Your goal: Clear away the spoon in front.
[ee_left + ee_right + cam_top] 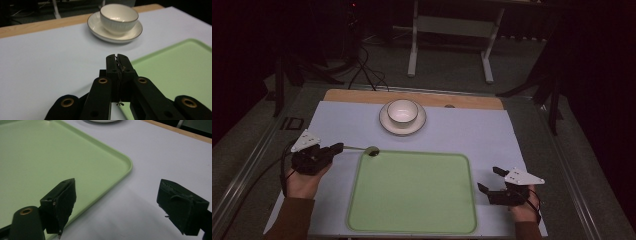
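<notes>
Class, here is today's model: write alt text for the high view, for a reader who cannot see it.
A person's left gripper holds a spoon by its handle, its bowl resting at the far-left corner of a green tray. The right gripper is open beside the tray's right edge. Beyond, a white bowl sits on a saucer.

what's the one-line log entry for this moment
left claw shut on spoon | right claw open by tray | bowl on saucer
</notes>
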Available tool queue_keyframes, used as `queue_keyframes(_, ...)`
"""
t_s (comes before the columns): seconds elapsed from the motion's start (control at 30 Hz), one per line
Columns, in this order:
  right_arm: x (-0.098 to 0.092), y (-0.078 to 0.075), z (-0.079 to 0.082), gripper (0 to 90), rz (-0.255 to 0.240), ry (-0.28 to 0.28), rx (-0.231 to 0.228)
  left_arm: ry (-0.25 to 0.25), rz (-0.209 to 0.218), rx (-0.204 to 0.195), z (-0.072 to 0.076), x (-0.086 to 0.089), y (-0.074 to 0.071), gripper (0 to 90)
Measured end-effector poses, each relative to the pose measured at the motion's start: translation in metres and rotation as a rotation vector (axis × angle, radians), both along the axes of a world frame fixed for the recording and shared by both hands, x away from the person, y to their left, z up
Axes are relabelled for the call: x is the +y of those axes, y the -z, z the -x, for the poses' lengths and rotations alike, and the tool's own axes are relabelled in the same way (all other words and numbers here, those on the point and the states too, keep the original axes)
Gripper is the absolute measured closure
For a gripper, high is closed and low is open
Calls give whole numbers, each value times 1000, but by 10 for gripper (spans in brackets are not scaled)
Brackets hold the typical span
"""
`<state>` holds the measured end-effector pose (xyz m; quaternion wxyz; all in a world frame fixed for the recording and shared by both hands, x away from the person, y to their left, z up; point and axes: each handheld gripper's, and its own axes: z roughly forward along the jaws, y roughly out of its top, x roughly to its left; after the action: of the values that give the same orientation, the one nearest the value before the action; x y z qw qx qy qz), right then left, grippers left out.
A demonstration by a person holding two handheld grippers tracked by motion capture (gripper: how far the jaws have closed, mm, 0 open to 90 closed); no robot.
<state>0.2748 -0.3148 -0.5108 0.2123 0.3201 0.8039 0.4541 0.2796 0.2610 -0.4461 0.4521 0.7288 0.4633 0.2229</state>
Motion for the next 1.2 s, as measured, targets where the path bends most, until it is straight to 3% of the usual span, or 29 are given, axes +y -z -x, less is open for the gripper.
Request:
queue_keyframes(0.23,0,0,0,155,5,1,3,-43,38,-24,-13,2,-1,881)
queue_keyframes(0.3,0,0,0,155,5,1,2,-62,78,-47,-21,2,0,879)
queue_keyframes(0.33,0,0,0,155,5,3,5,-76,123,-78,-29,-1,2,879)
queue_keyframes(0.37,0,0,0,155,6,3,6,-76,123,-78,-29,-1,2,880)
queue_keyframes(0.43,0,0,0,155,7,2,4,-96,161,-118,-42,-7,4,881)
queue_keyframes(0.47,0,0,0,155,7,2,4,-96,161,-118,-42,-7,4,881)
queue_keyframes(0.6,-1,0,0,155,6,5,6,-108,182,-146,-65,-19,6,880)
queue_keyframes(0.73,0,0,-1,155,7,4,6,-106,190,-141,-75,-26,5,881)
queue_keyframes(0.9,-1,0,-1,155,8,4,4,-96,208,-132,-78,-32,3,893)
queue_keyframes(1.2,0,0,0,155,11,3,6,-57,213,-129,-67,-31,-7,895)
